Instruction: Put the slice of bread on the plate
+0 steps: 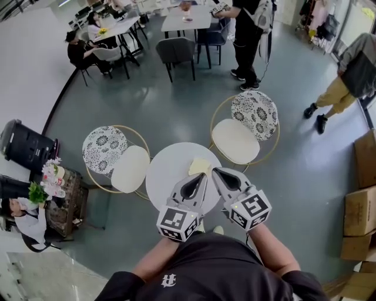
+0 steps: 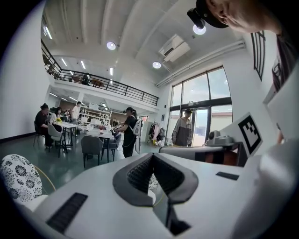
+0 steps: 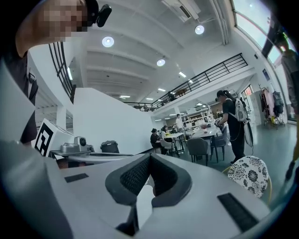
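A pale yellow slice of bread (image 1: 198,166) lies on the far part of a small round white table (image 1: 167,176). No plate can be made out in any view. My left gripper (image 1: 203,175) and right gripper (image 1: 215,171) are held side by side above the table's near half, tips close together just short of the bread. Both point roughly level into the room. In the left gripper view the left gripper (image 2: 152,157) has its dark pads closed together with nothing between them. The right gripper (image 3: 149,157) looks the same in its own view, shut and empty.
Two chairs with cream seats and patterned backs flank the table, one at left (image 1: 116,156) and one at far right (image 1: 244,128). A stand with flowers (image 1: 56,185) is at left, cardboard boxes (image 1: 359,214) at right. People stand and sit at tables (image 1: 187,17) farther off.
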A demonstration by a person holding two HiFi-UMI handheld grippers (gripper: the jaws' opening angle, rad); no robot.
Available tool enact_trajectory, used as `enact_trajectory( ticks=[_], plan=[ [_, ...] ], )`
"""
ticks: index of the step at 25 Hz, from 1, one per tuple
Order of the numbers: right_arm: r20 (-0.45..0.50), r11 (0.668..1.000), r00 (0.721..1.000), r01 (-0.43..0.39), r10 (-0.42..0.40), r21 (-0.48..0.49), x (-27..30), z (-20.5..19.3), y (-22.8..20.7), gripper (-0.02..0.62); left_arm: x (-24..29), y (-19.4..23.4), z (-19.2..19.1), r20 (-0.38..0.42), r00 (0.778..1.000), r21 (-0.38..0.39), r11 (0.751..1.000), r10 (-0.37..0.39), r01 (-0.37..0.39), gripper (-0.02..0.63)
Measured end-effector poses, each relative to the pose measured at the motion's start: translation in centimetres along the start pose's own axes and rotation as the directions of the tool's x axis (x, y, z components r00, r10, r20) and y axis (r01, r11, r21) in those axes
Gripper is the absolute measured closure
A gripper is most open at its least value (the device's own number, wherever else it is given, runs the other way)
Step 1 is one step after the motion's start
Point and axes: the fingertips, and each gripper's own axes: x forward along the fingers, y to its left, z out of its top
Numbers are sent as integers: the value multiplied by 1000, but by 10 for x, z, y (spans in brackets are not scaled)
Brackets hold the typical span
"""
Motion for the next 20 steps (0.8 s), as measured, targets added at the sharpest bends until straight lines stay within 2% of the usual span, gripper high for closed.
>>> enact_trajectory(
  ticks=[8,20],
  plan=[
    [7,1000,1000,-10,10,-25,-3,10,9,590,-6,-4,11,20,1000,12,1000,7,-7,600],
    [1,1000,1000,-8,8,-21,-10,7,13,591,-12,-10,7,12,1000,0,1000,9,-9,600]
  ],
)
